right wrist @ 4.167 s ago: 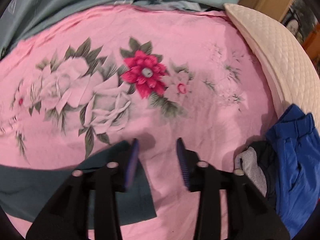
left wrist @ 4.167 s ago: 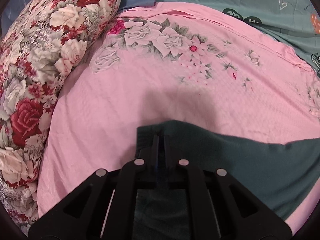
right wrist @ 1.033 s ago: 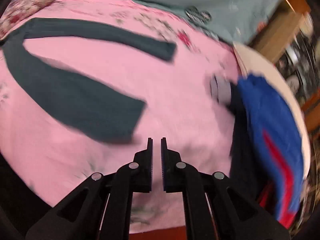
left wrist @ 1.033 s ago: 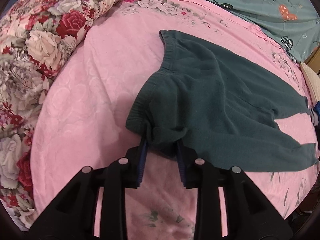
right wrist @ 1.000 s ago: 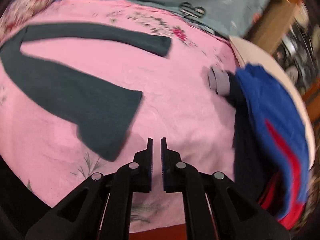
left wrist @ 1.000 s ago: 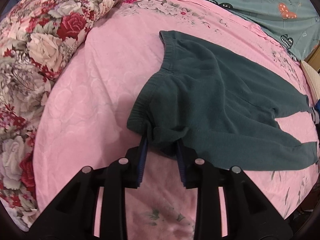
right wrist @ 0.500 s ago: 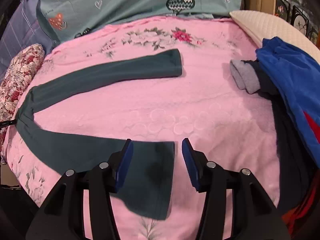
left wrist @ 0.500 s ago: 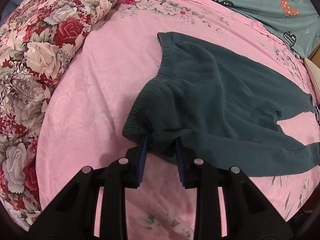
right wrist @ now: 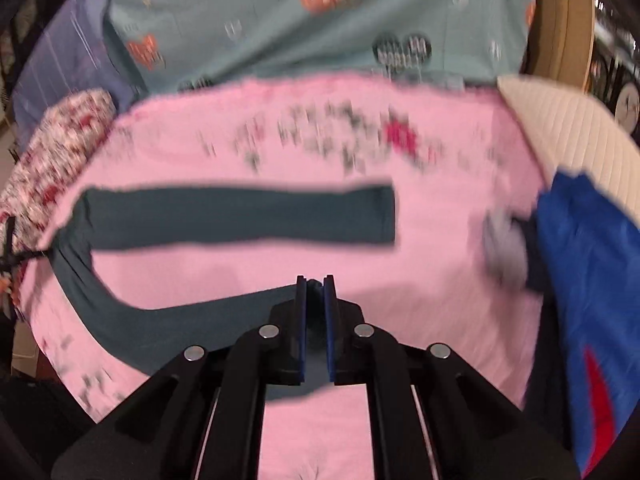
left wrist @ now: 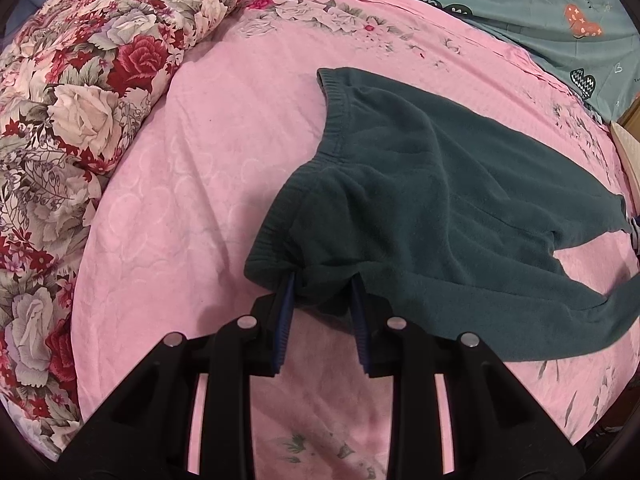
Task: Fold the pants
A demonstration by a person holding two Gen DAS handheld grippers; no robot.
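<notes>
1. The dark green pants (left wrist: 420, 200) lie spread on the pink floral bedspread (left wrist: 192, 200). In the left wrist view their long axis runs from the ribbed waistband at centre toward the right edge of the frame, where the two legs fork apart.
2. The left gripper (left wrist: 323, 286) pinches a bunched fold at the near corner of the waistband; its blue pads press the cloth from both sides at a narrow gap.
3. In the blurred right wrist view one leg lies as a straight horizontal band across mid-frame, its cuff pointing right; the other leg curves from the left edge down to the centre.
4. The right gripper (right wrist: 315, 284) has just been closing, and its jaws now stand nearly together on the end of that curved leg.
5. A blue garment (right wrist: 592, 280) lies at the right edge, and a rose-print quilt (left wrist: 80, 100) fills the upper left of the left wrist view.
</notes>
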